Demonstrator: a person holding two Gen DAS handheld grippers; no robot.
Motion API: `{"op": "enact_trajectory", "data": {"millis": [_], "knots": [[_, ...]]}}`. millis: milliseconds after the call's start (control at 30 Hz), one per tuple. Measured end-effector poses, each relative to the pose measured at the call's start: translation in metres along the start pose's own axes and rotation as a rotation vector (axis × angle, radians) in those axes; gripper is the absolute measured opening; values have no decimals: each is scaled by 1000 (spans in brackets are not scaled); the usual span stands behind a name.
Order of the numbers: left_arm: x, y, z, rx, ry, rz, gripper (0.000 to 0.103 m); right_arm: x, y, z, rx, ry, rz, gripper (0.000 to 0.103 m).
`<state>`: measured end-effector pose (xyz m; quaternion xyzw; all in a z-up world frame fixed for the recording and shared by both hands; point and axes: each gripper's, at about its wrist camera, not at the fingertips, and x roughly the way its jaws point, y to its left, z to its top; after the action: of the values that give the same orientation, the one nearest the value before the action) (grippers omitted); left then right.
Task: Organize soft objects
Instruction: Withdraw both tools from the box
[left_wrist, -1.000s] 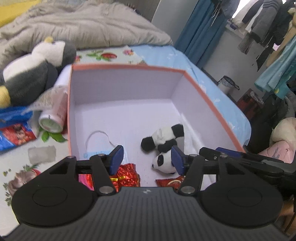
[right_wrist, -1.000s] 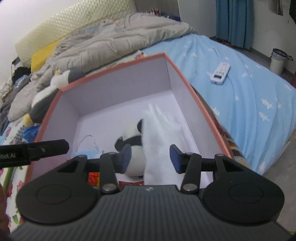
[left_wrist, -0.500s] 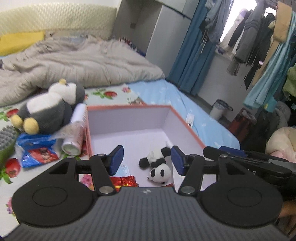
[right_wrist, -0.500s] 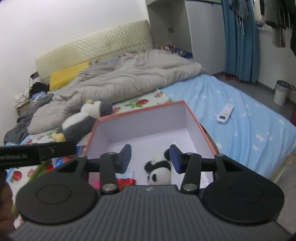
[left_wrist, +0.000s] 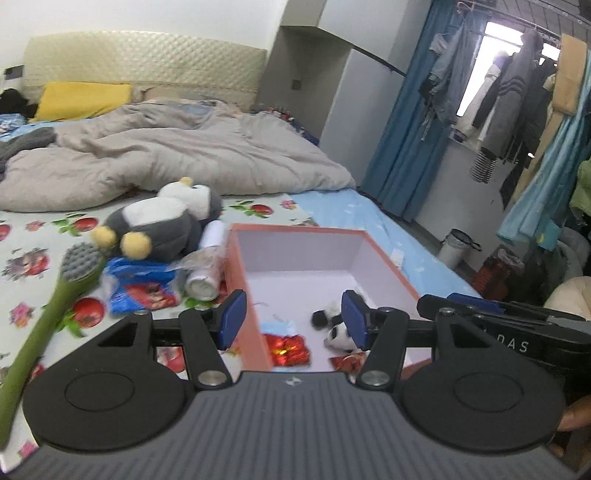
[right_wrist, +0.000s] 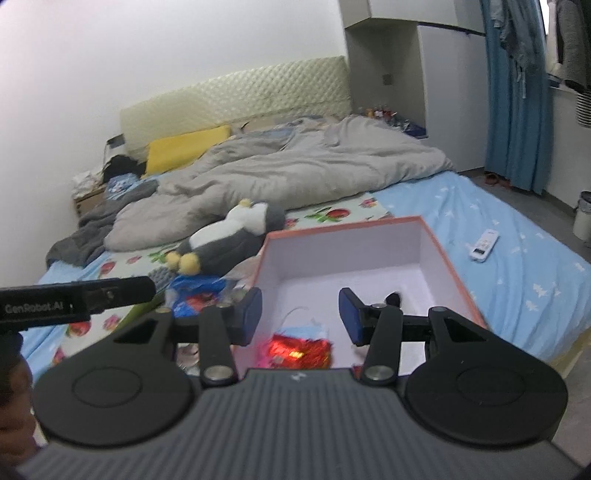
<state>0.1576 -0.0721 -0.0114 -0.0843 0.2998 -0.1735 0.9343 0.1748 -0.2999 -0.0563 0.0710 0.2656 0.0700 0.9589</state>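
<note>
An orange-rimmed box (left_wrist: 384, 254) (right_wrist: 439, 243) stands on the bed. Inside lie a small panda plush (left_wrist: 334, 326), a red foil packet (left_wrist: 288, 349) (right_wrist: 299, 349) and a blue face mask (left_wrist: 279, 326) (right_wrist: 306, 326). A grey and white penguin plush (left_wrist: 162, 219) (right_wrist: 229, 240) lies on the bed left of the box. My left gripper (left_wrist: 293, 319) is open and empty, raised above the box's near left corner. My right gripper (right_wrist: 301, 314) is open and empty, above the box's near side.
Left of the box lie a white tube (left_wrist: 207, 273), a blue snack bag (left_wrist: 140, 284) and a green brush (left_wrist: 59, 295). A grey duvet (left_wrist: 166, 158) covers the far bed. A white remote (right_wrist: 484, 245) lies on the blue sheet. Clothes hang at the right.
Both grippers have pulled up and back from the box, so it looks smaller and more of the room shows. Both stay open and empty.
</note>
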Motion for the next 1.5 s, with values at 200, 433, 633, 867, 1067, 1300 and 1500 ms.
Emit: {"op": "enact_trajectory", "data": {"millis": [200, 433, 633, 867, 1067, 1300, 1500], "knots": [[-36, 19, -22, -20, -19, 49, 68, -6, 28, -15, -35, 28, 53, 49], [-61, 44, -46, -68, -20, 87, 68, -8, 60, -33, -64, 58, 106, 49], [-67, 62, -66, -112, 0, 119, 68, -1, 81, -56, -76, 93, 123, 49], [-65, 78, -83, -128, 42, 144, 68, 7, 101, -76, -98, 117, 121, 49], [-49, 104, -93, -163, 94, 166, 69, 25, 108, -88, -96, 167, 124, 49], [-20, 129, -95, -197, 124, 192, 69, 46, 111, -91, -97, 187, 125, 49], [6, 145, -88, -202, 140, 209, 69, 63, 114, -89, -100, 189, 138, 49]]}}
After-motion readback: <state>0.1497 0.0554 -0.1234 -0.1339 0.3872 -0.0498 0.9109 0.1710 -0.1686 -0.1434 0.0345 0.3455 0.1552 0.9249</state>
